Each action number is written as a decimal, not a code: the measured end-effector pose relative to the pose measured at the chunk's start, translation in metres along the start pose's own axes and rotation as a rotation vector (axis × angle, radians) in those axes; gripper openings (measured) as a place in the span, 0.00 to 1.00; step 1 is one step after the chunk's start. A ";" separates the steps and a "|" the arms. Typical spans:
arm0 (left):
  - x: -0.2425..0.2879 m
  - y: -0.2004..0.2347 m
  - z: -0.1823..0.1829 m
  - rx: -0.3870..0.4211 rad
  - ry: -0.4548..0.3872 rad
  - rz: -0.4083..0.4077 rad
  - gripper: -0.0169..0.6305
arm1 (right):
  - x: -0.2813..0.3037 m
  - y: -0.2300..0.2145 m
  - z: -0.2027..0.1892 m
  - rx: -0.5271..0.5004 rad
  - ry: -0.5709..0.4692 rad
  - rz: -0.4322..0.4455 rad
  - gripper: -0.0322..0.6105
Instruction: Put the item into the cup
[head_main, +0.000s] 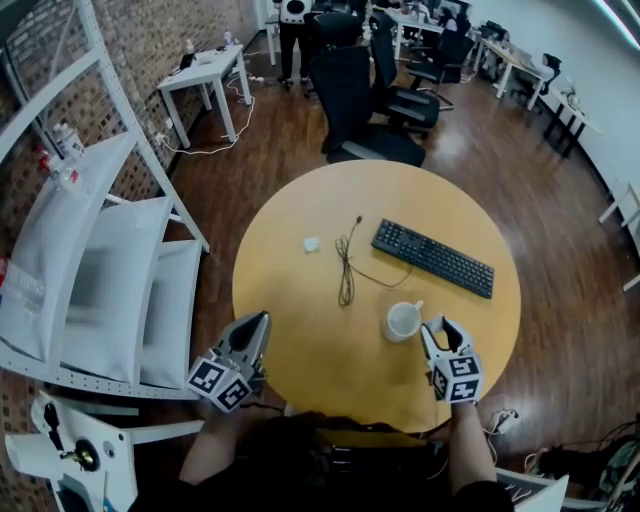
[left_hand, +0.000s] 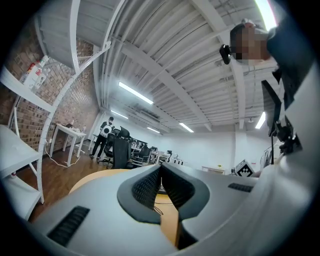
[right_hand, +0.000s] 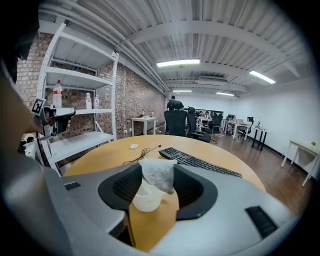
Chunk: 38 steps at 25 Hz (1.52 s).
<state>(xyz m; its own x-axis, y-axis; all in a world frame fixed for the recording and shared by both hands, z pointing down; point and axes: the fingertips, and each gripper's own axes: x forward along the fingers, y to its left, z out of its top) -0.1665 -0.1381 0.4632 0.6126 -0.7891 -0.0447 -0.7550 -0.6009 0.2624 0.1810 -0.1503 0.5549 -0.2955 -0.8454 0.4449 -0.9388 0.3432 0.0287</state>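
A white cup (head_main: 403, 321) stands upright on the round wooden table (head_main: 300, 330), near its front right. My right gripper (head_main: 436, 325) is just right of the cup, at its rim. In the right gripper view the jaws (right_hand: 159, 175) are closed on a small white pouch (right_hand: 158, 172), which hangs between the pads just in front of the cup (right_hand: 146, 199). My left gripper (head_main: 262, 318) hovers over the table's front left edge. Its jaws (left_hand: 160, 172) are shut with nothing between them.
A black keyboard (head_main: 433, 258) lies behind the cup. A thin black cable (head_main: 346, 268) and a small white scrap (head_main: 311, 243) lie mid-table. A white shelf rack (head_main: 100, 280) stands at the left, and black office chairs (head_main: 360, 95) beyond the table.
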 end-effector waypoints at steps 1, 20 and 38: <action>0.000 0.001 0.001 0.002 -0.006 0.003 0.02 | 0.003 0.003 0.005 -0.006 -0.006 0.008 0.35; -0.027 0.016 0.001 -0.008 -0.020 0.101 0.02 | 0.034 0.023 0.003 0.084 0.016 0.122 0.43; 0.044 -0.021 0.002 0.046 0.047 -0.094 0.02 | -0.070 -0.029 0.033 0.143 -0.285 -0.093 0.06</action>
<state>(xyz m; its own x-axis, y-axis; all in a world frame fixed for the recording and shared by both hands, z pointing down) -0.1240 -0.1599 0.4541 0.6906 -0.7229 -0.0217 -0.7031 -0.6781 0.2142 0.2235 -0.1146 0.4939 -0.2262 -0.9577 0.1778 -0.9734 0.2156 -0.0772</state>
